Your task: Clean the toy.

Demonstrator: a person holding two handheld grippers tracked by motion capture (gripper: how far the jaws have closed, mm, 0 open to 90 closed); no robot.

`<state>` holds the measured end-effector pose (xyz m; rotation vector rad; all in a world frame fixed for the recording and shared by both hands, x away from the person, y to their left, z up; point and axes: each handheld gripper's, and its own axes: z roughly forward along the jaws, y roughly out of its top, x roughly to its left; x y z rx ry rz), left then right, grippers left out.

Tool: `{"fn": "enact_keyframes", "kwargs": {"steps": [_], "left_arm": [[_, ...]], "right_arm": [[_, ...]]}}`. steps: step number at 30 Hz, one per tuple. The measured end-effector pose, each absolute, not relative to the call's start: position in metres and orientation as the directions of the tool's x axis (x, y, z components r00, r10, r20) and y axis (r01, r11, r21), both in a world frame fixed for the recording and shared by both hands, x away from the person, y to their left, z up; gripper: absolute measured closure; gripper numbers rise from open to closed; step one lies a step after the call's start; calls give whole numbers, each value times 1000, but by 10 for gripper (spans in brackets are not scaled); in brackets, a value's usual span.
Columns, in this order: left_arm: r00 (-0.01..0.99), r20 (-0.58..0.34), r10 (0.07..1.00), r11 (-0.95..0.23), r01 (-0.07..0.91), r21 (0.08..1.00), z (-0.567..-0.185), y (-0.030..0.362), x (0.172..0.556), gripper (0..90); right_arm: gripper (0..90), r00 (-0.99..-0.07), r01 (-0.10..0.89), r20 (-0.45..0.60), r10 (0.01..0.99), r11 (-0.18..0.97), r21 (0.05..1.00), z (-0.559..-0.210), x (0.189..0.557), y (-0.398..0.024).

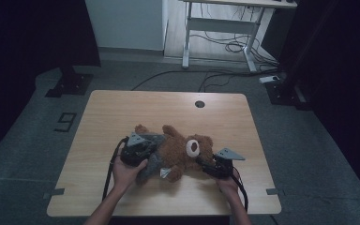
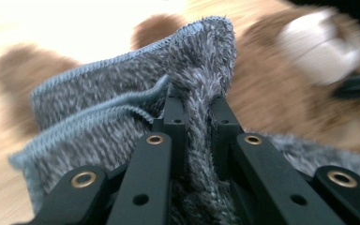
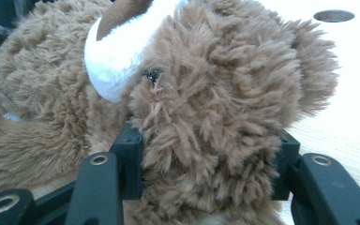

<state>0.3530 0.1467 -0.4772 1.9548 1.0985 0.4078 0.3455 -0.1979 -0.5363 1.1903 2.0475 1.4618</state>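
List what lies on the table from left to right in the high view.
Left gripper → grey cloth → teddy bear → right gripper. The left gripper is shut on the grey cloth; the right one is shut on the bear's head.

Brown teddy bear, mottled grey garment, white muzzle.

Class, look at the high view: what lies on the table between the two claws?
The brown teddy bear lies between the left claw and the right claw, with the grey cloth at its left end, seen in the high view.
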Motion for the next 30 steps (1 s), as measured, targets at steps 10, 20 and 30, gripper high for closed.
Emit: {"fn": "enact_keyframes", "kwargs": {"steps": [10,20,30], "left_arm": [[530,-165,832,-214,580,786,-480,172,354,805],[710,-71,700,-337,417,844,-426,78,340,803],[785,-40,618,-447,393,804,-463,-11,347,806]], "right_arm": [[463,-577,429,189,795,98,898,-537,345,-198],[461,-570,433,196,798,90,897,-537,345,-197],[460,-558,453,209,803,84,887,-538,345,-199]]}}
